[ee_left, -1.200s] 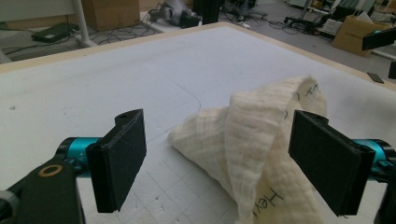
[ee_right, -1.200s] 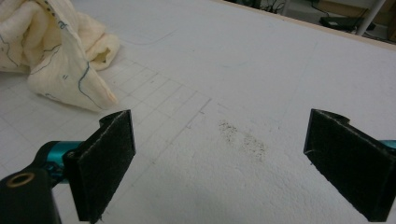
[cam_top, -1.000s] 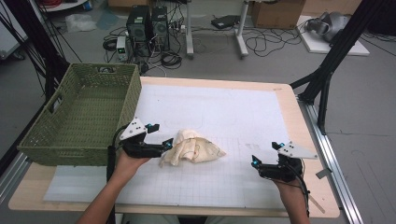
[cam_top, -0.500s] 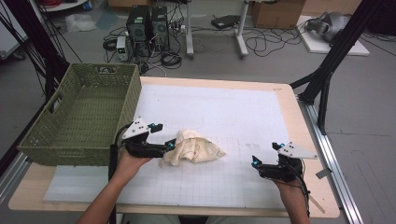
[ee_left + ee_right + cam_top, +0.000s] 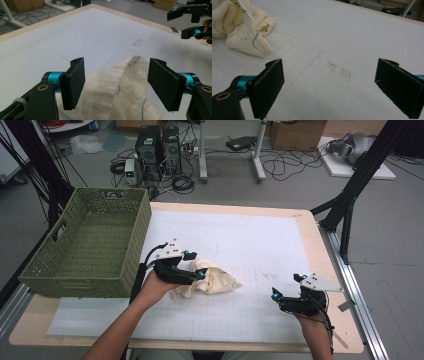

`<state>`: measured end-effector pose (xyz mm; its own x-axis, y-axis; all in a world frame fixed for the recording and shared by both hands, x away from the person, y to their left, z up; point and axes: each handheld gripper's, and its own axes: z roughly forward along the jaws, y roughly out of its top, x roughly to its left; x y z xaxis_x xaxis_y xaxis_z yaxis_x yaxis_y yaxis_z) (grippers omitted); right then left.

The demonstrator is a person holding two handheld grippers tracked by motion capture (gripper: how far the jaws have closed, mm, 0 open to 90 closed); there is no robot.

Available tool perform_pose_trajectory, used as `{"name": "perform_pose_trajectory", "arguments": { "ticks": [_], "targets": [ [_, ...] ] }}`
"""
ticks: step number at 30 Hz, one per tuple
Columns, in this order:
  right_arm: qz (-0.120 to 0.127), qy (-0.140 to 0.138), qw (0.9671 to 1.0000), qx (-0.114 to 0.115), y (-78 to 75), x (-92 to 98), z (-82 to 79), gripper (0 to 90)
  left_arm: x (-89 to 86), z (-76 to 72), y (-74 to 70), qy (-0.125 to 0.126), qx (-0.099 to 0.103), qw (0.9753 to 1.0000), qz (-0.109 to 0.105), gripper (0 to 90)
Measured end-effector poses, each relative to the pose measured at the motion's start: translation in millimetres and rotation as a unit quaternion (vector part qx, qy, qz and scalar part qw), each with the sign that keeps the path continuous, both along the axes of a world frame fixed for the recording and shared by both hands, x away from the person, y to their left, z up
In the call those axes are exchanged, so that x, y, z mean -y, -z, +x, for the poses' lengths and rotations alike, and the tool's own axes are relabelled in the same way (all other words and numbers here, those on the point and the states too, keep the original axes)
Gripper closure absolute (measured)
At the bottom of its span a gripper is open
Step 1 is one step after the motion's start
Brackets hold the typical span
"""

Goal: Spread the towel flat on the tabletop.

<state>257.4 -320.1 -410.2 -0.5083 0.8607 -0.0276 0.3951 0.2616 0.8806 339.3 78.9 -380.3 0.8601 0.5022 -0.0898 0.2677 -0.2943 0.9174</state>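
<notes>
So we've got the table [image 5: 320,227] with a white gridded mat [image 5: 260,250] covering most of it, and a big green woven basket [image 5: 90,245] sitting on its left end. From the high view we can see the floor behind is a mess of cables, plus a couple of computer towers [image 5: 159,147], none of which the gripper views catch. The cream cloth [image 5: 212,281] lies crumpled on the mat just right of the basket. The left gripper [image 5: 199,271] is right on top of its left side; the left gripper view is what tells us more, the jaws stand apart with a raised fold of cloth [image 5: 125,82] running up between them, and we can't tell whether the pads actually touch it. The right gripper [image 5: 275,295] is well apart from the cloth near the front right edge, jaws spread wide over bare mat. Its view also picks up a small dark smudge [image 5: 339,70] on the mat, with the cloth's blue-stitched corner [image 5: 249,37] off at upper left
</notes>
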Motion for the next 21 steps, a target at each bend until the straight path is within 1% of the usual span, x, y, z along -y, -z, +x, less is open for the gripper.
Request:
{"name": "perform_pose_trajectory", "arguments": {
  "ticks": [2, 5, 8, 10, 12, 13, 14, 15, 16, 17, 18, 19, 21],
  "targets": [
    [0.0, 0.0, 1.0, 0.001, -0.1, 0.4, 0.0, 8.1, 8.4, 3.5, -1.6, 0.009, -0.003, 0.9999, 0.009, 31.3],
    [0.003, 0.002, 1.0, 0.0, -0.2, 1.0, -0.2, 8.1, 20.8, 8.0, -2.2, 0.024, -0.007, 0.9993, 0.028, 33.0],
    [0.001, 0.001, 1.0, 0.003, -0.3, 1.7, 0.0, 8.1, 31.8, 11.7, -0.1, 0.035, -0.017, 0.9984, 0.041, 33.2],
    [0.003, 0.002, 1.0, 0.001, -0.4, 1.7, -0.4, 8.1, 37.5, 14.7, 4.8, 0.041, -0.027, 0.997, 0.06, 33.2],
    [0.003, 0.002, 1.0, 0.002, -0.6, 1.8, -0.6, 8.1, 42.5, 16.1, 11.2, 0.049, -0.039, 0.9949, 0.08, 34.3],
    [0.003, 0.001, 1.0, 0.003, -0.7, 1.9, -0.7, 8.1, 44.6, 16.6, 13.8, 0.056, -0.038, 0.9935, 0.091, 38.6],
    [0.004, 0.001, 1.0, 0.002, -0.8, 1.9, -0.8, 8.1, 46.6, 16.5, 15.5, 0.061, -0.037, 0.9922, 0.102, 44.7],
    [0.004, 0.002, 1.0, 0.002, -0.9, 2.1, -0.9, 8.1, 48.7, 16.0, 17.2, 0.063, -0.035, 0.9917, 0.107, 54.0],
    [0.004, 0.002, 1.0, 0.001, -1.0, 2.2, -1.1, 8.1, 49.4, 15.9, 17.9, 0.07, -0.027, 0.9902, 0.118, 63.1],
    [0.004, 0.002, 1.0, 0.001, -1.0, 2.4, -1.1, 8.1, 50.7, 15.4, 18.7, 0.073, -0.025, 0.9902, 0.116, 70.1],
    [0.003, 0.002, 1.0, 0.003, -0.9, 2.7, -1.0, 8.1, 51.2, 15.5, 18.9, 0.078, -0.023, 0.9895, 0.119, 75.3],
    [0.003, 0.002, 1.0, 0.003, -0.9, 3.0, -1.0, 8.1, 52.0, 14.6, 19.0, 0.077, -0.021, 0.9893, 0.122, 82.7],
    [0.004, 0.003, 1.0, 0.003, -1.0, 3.5, -1.3, 8.1, 52.7, 14.2, 18.8, 0.076, -0.019, 0.9895, 0.122, 85.3]
  ]
}}
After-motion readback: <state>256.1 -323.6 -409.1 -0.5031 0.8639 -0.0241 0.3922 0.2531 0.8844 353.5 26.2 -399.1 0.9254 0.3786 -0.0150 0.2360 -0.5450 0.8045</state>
